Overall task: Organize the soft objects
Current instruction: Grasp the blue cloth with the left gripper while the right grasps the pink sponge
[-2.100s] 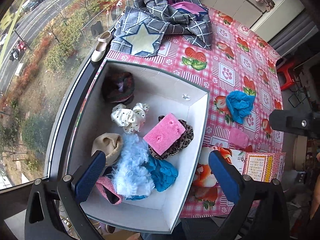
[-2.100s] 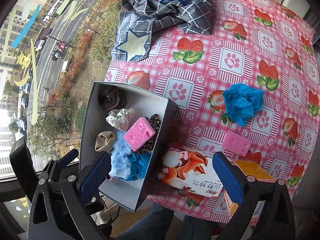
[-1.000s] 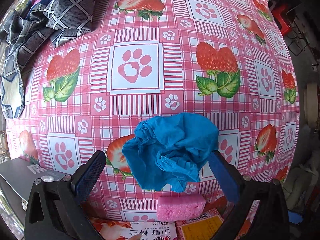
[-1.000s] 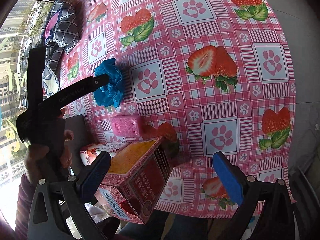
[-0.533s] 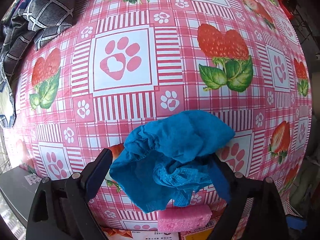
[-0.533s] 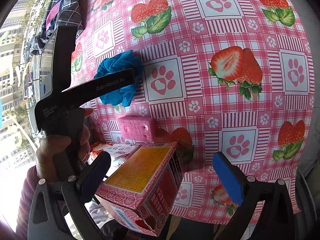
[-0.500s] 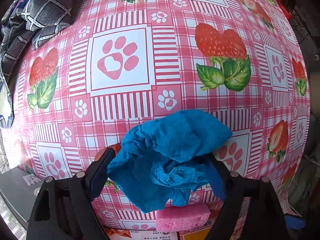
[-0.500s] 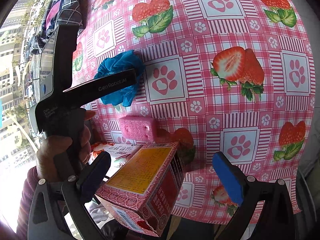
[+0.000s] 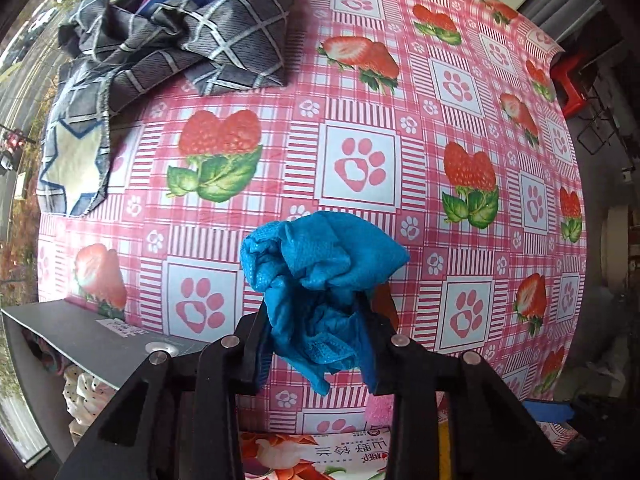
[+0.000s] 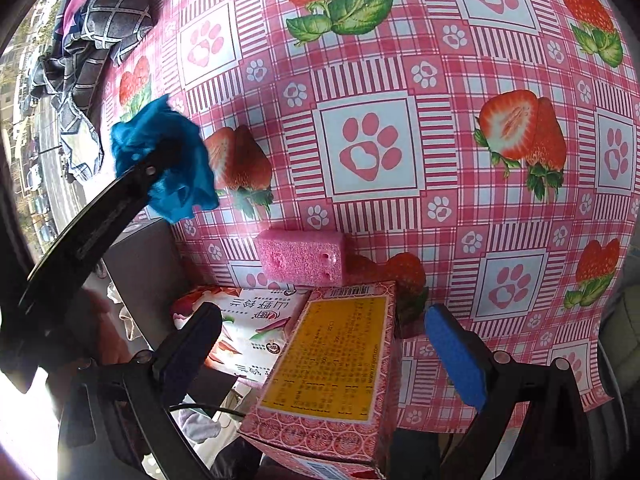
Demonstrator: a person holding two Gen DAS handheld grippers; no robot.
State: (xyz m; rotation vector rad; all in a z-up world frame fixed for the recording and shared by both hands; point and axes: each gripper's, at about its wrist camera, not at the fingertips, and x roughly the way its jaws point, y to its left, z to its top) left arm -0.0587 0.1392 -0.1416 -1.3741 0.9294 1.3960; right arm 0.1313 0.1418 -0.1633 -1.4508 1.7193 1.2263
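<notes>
The left gripper (image 9: pixel 316 344) is clamped on a crumpled bright-blue mesh cloth (image 9: pixel 320 276), which bulges out above its black fingers and is lifted off the pink strawberry-and-paw-print tablecloth (image 9: pixel 360 160). At 8 o'clock from that cloth lies the grey flap of an open cardboard box (image 9: pixel 100 340), with a white dotted scrunchie (image 9: pixel 86 386) showing below the flap. At 11 o'clock, well apart, a grey checked fabric heap (image 9: pixel 180 40) lies on the table.

The right gripper (image 10: pixel 324 356) stands wide apart, holding nothing, its blue pads on either side of a red-and-yellow printed carton (image 10: pixel 332 364). Just beyond the carton, at 12 o'clock, rests a pink rectangular sponge (image 10: pixel 300 256); a flowered tissue pack (image 10: pixel 248 320) lies at 10 o'clock, touching the carton. The left gripper's black arm slants in from 9 o'clock, blue cloth at its tip.
</notes>
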